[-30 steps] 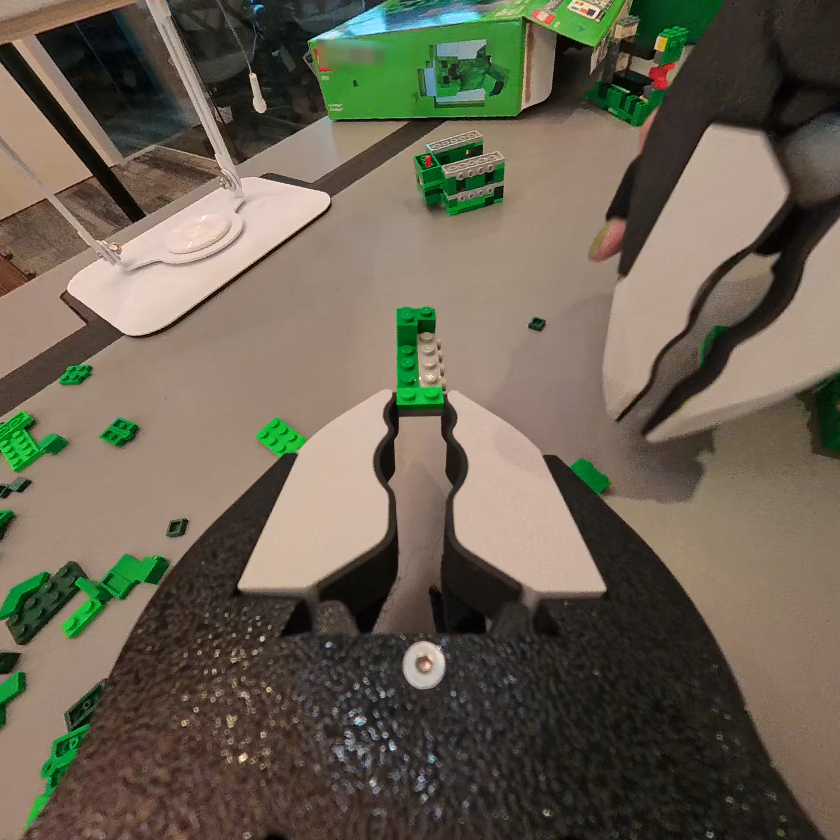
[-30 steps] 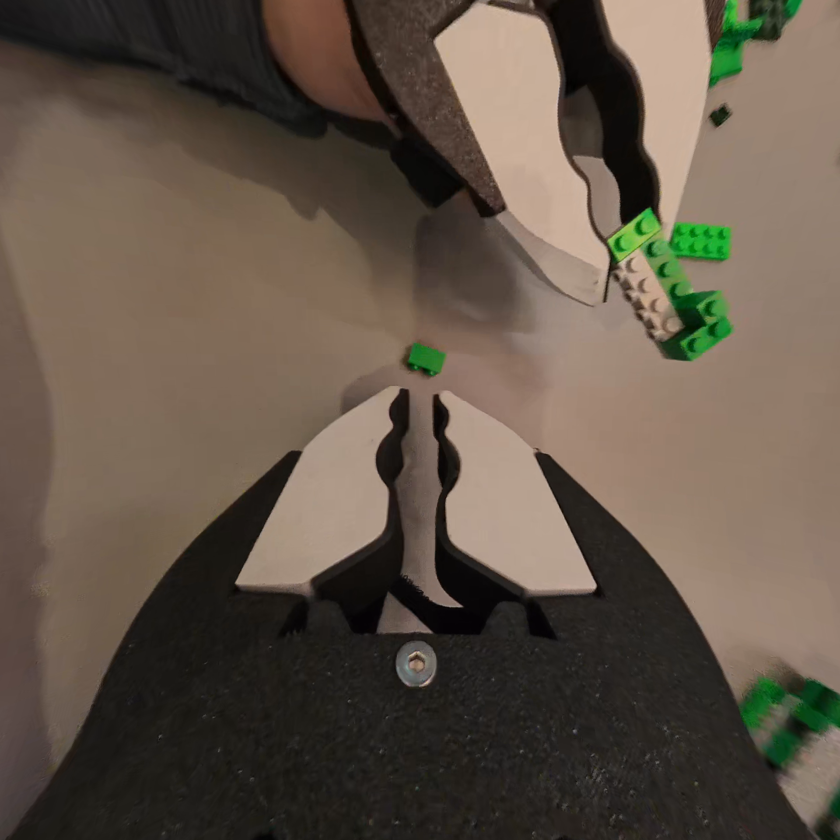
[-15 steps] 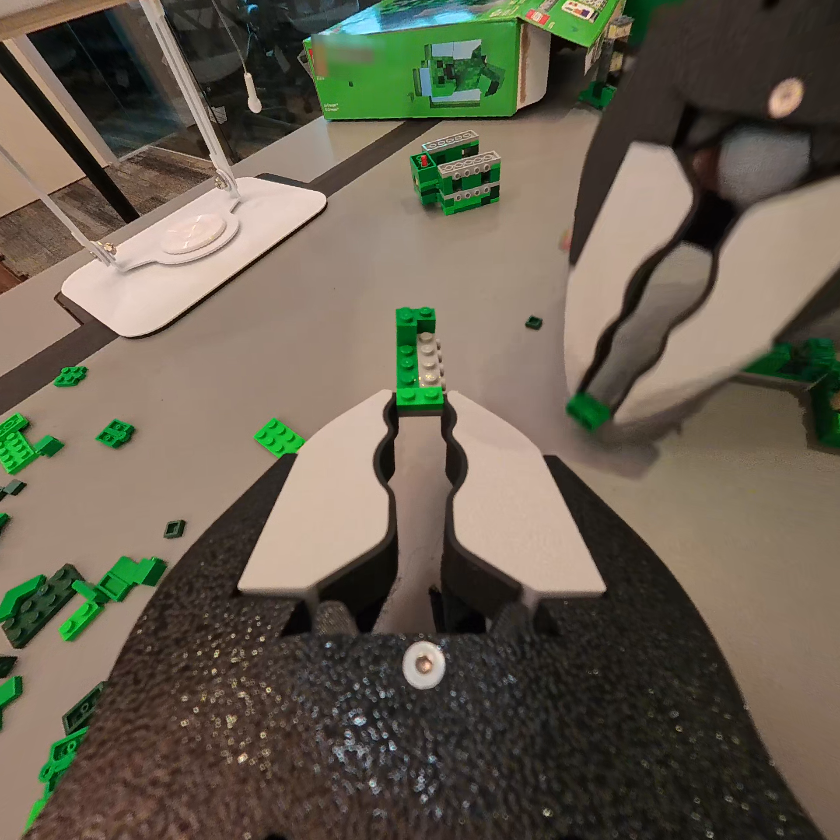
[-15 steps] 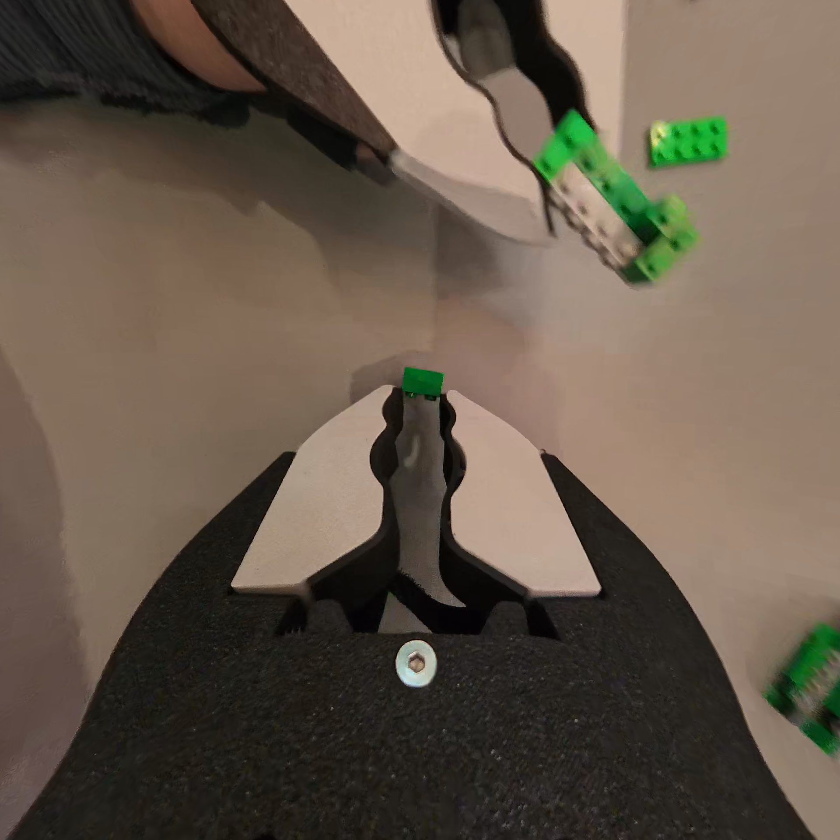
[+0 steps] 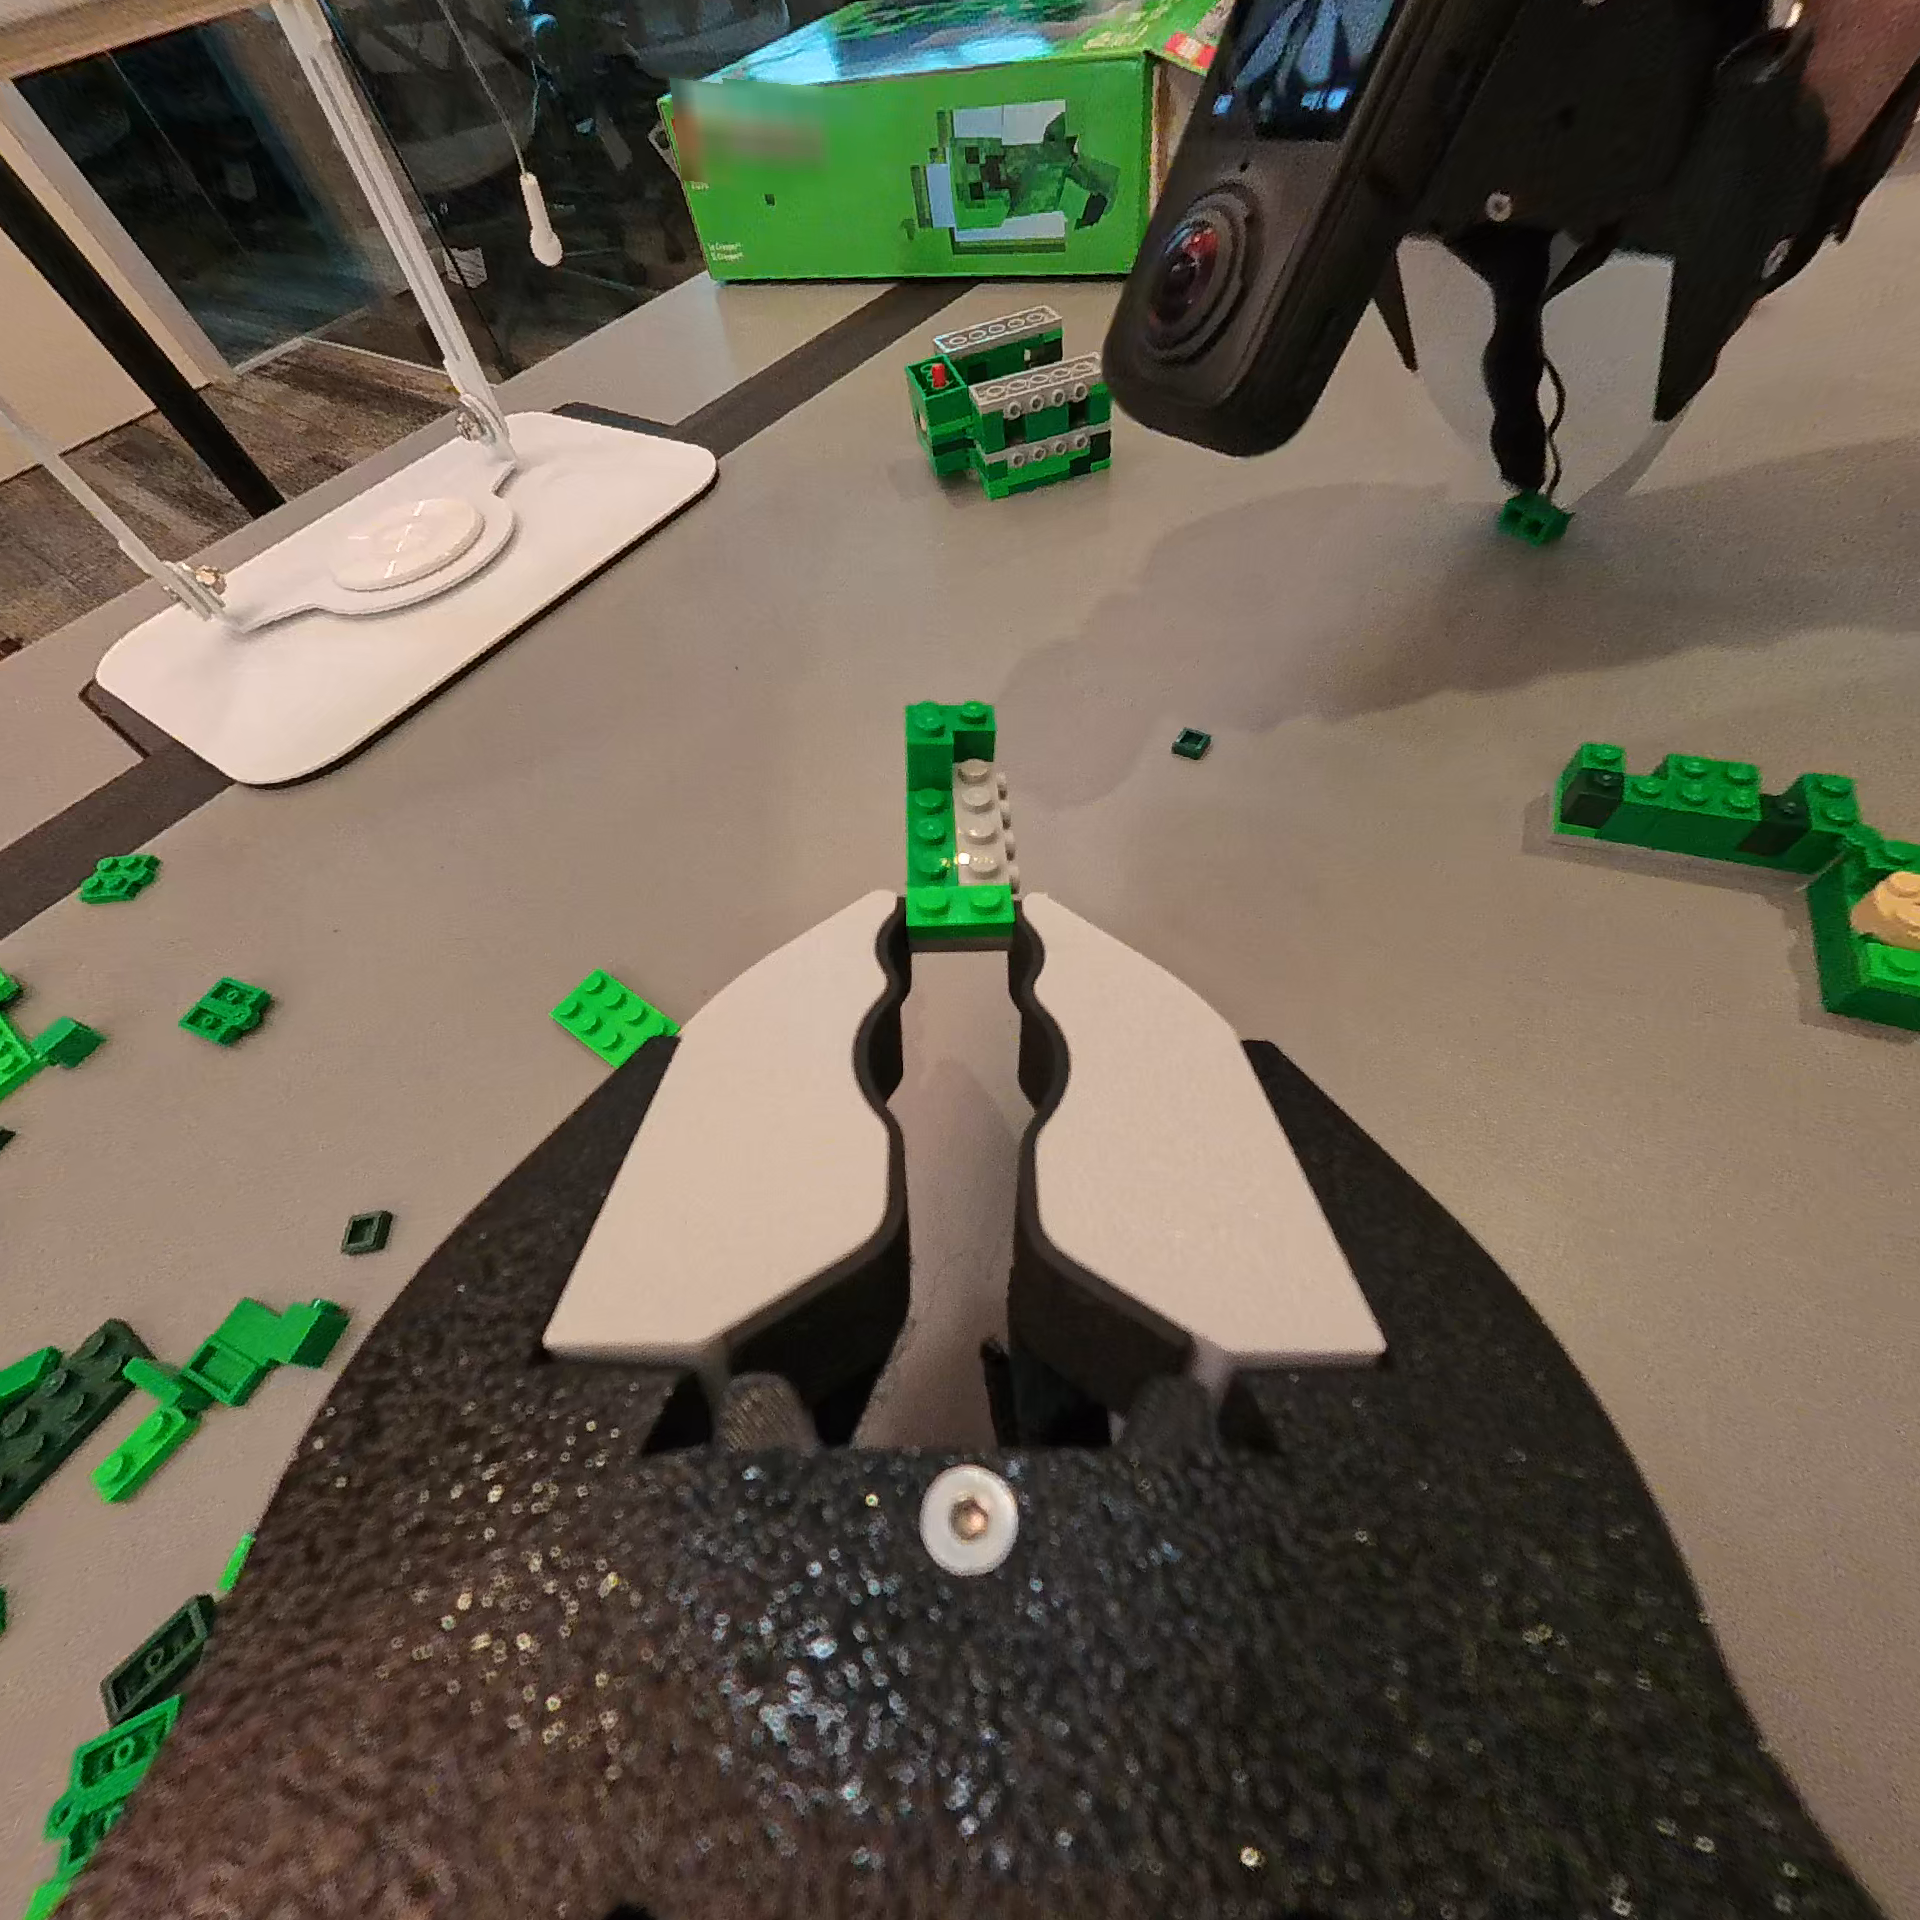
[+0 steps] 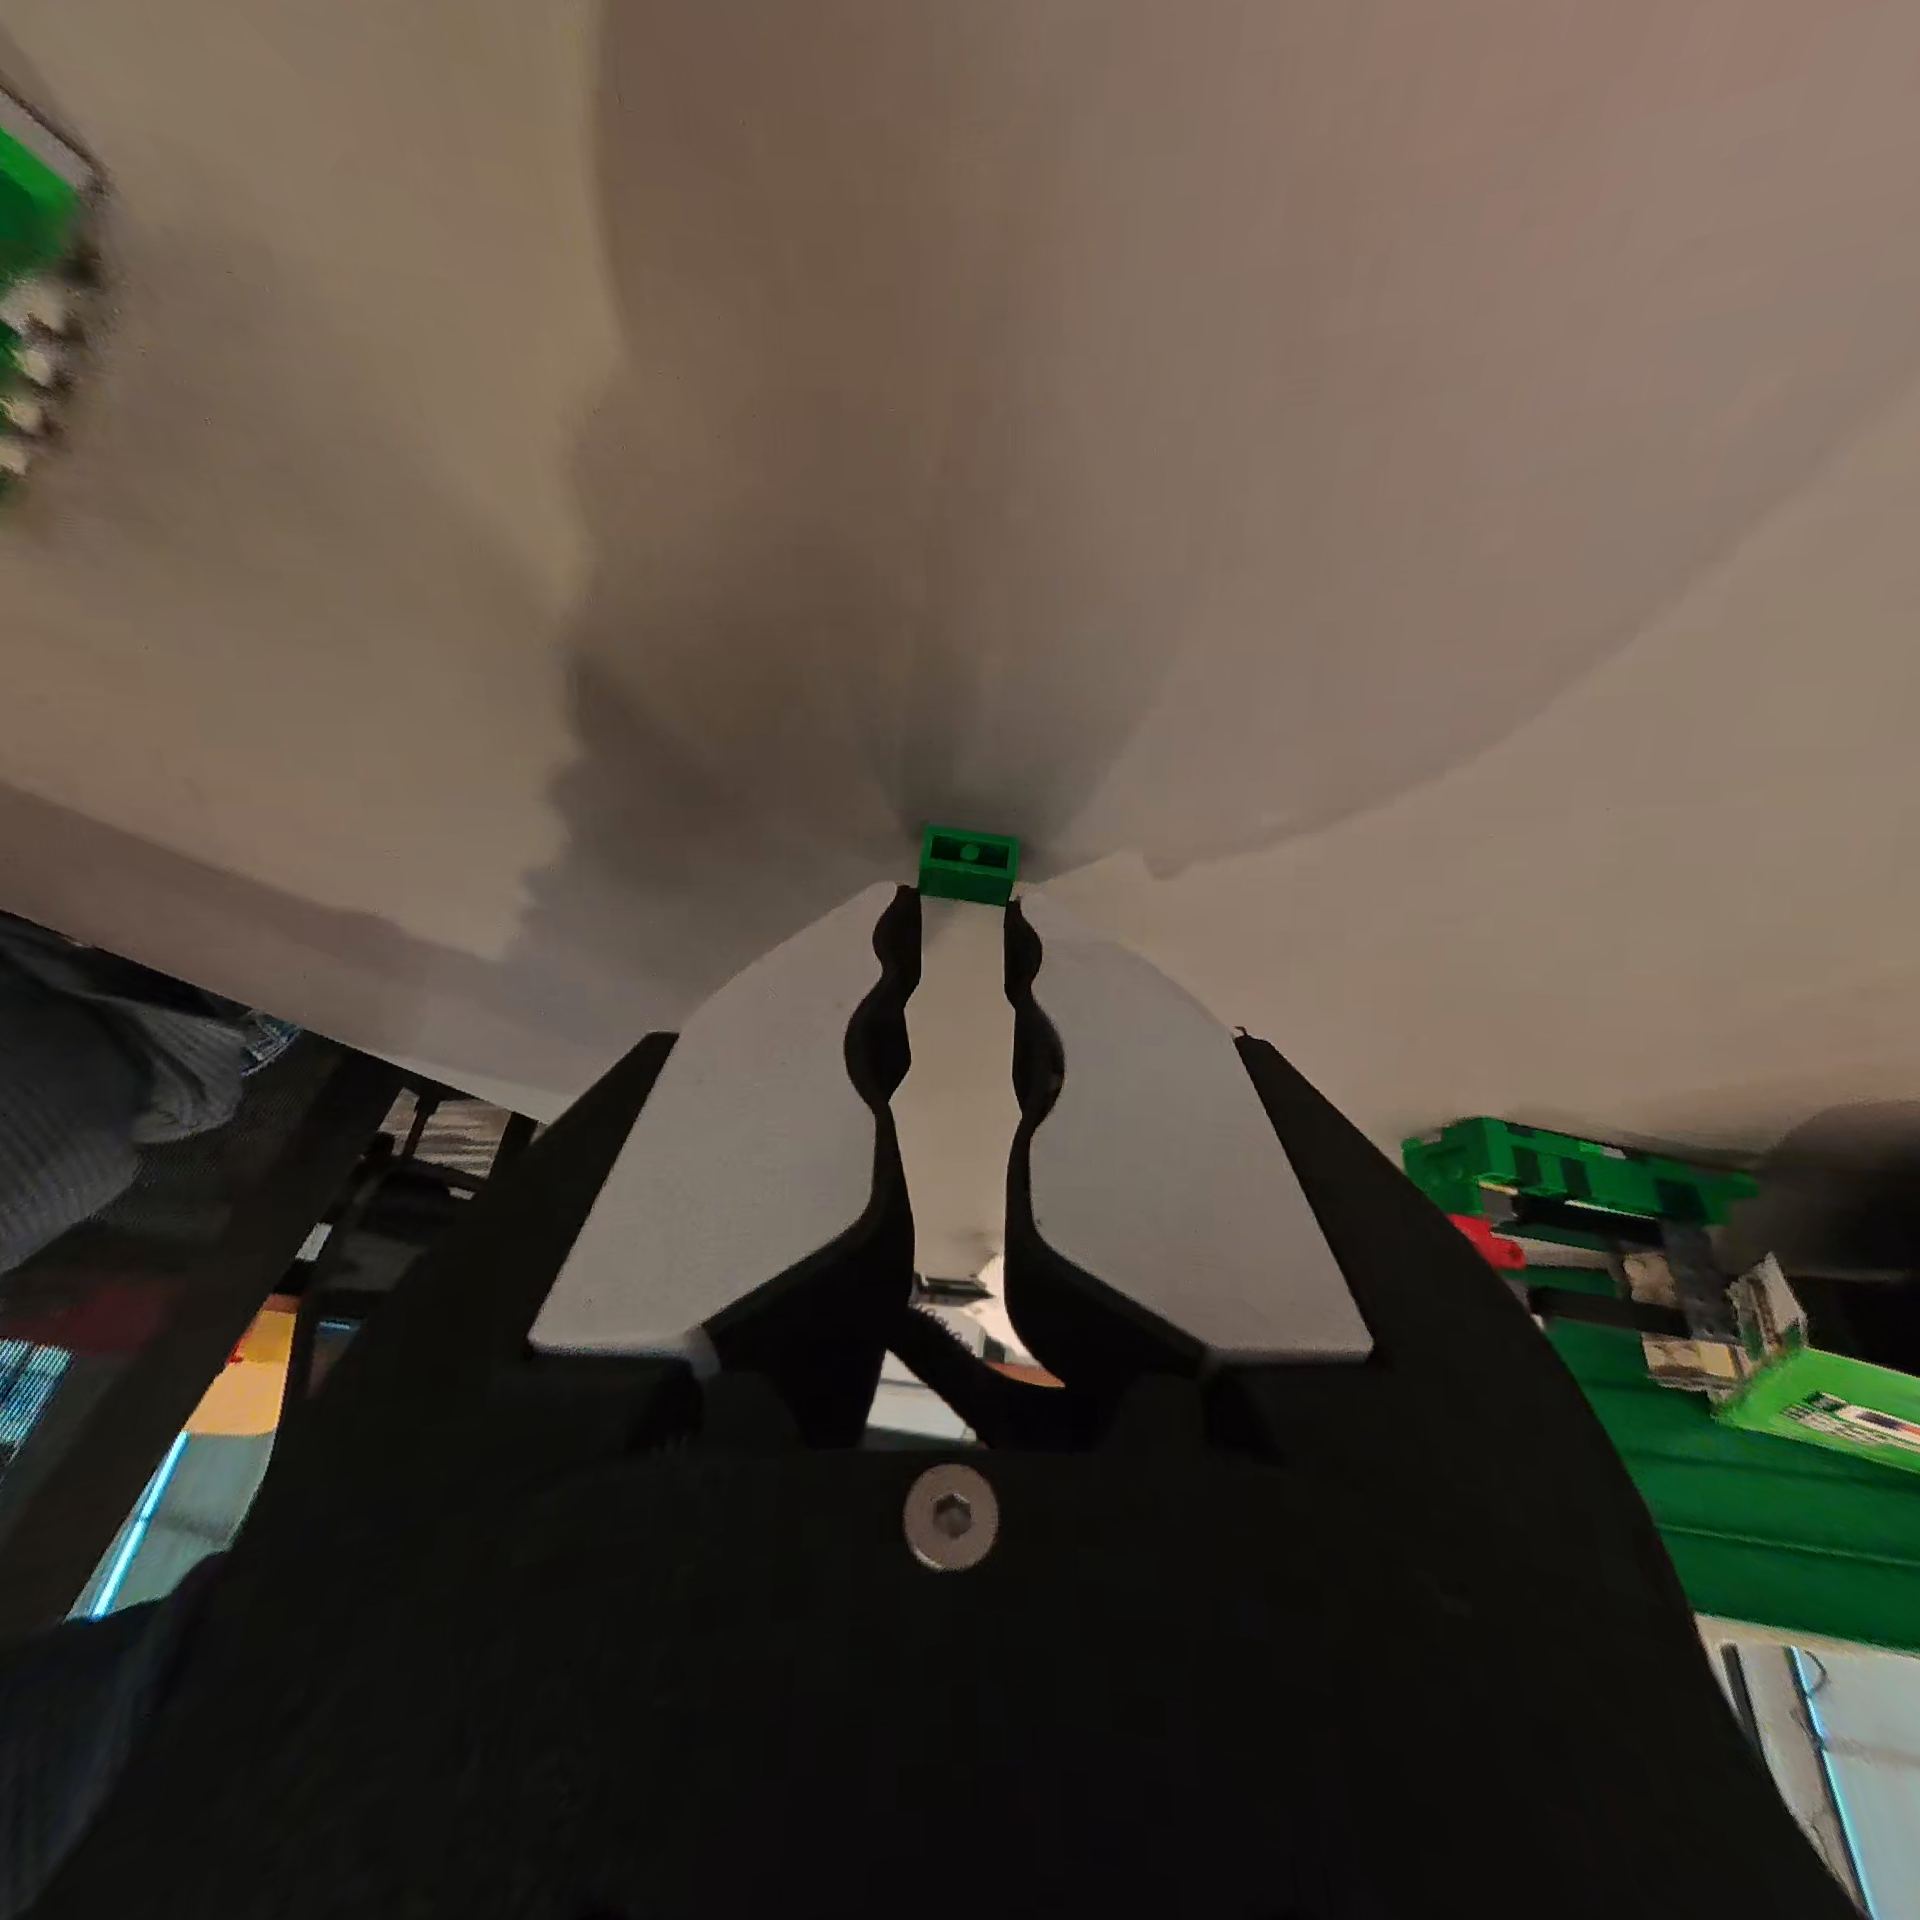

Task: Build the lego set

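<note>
My left gripper (image 5: 959, 914) is shut on a long green and grey brick assembly (image 5: 954, 816) and holds it out in front, above the grey table (image 5: 1351, 1143). My right gripper (image 6: 964, 902) is shut on a small green brick (image 6: 968, 862), seen from its hollow underside. In the left wrist view the right gripper (image 5: 1527, 488) hangs at the far right, fingertips down, with the small green brick (image 5: 1531, 515) at its tips close over the table.
A green set box (image 5: 925, 177) and a green and grey block build (image 5: 1013, 416) stand at the back. A flat green build (image 5: 1756, 852) lies at the right. Loose green pieces (image 5: 208, 1361) litter the left. A white stand base (image 5: 405, 582) sits at the back left. The left gripper's tips are roughly 25 centimetres from the right gripper's.
My right gripper closed on the small green brick, lifted it and carried it away to the far right, turning tips down. My left gripper kept its hold and barely moved.
</note>
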`<control>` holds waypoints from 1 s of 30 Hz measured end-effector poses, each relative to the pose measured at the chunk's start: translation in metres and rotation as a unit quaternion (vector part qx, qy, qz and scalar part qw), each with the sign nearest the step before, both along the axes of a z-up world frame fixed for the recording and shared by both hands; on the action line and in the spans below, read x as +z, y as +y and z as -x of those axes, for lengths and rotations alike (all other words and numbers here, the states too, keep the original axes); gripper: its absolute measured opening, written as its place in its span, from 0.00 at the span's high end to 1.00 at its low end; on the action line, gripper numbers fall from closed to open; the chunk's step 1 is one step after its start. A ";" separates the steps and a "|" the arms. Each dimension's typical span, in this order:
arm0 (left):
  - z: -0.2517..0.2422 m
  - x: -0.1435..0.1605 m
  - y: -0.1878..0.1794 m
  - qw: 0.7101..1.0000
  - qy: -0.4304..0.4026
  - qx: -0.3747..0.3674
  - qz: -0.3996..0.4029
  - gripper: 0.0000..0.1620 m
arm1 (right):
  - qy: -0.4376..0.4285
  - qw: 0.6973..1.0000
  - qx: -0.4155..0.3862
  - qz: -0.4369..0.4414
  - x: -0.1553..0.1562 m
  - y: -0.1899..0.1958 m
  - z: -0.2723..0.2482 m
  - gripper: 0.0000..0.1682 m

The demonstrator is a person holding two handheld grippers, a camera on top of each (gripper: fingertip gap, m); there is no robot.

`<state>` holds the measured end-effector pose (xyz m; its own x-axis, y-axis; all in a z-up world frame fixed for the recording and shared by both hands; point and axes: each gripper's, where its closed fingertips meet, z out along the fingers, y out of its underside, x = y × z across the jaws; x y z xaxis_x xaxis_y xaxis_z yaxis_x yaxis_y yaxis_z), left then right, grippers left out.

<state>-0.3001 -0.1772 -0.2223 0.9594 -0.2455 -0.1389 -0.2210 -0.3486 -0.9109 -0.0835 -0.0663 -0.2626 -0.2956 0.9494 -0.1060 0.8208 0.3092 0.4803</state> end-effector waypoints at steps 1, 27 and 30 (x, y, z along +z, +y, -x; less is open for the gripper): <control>0.000 0.000 0.000 1.000 -0.001 0.000 0.000 0.90 | 0.005 1.000 -0.001 0.002 0.000 -0.001 0.003 0.91; -0.003 -0.002 0.000 1.000 0.002 -0.009 0.006 0.89 | -0.007 1.000 -0.001 -0.012 0.002 0.006 -0.006 0.84; -0.003 -0.002 0.000 1.000 0.002 -0.009 0.006 0.89 | 0.106 0.994 -0.019 0.006 0.008 0.006 0.007 0.84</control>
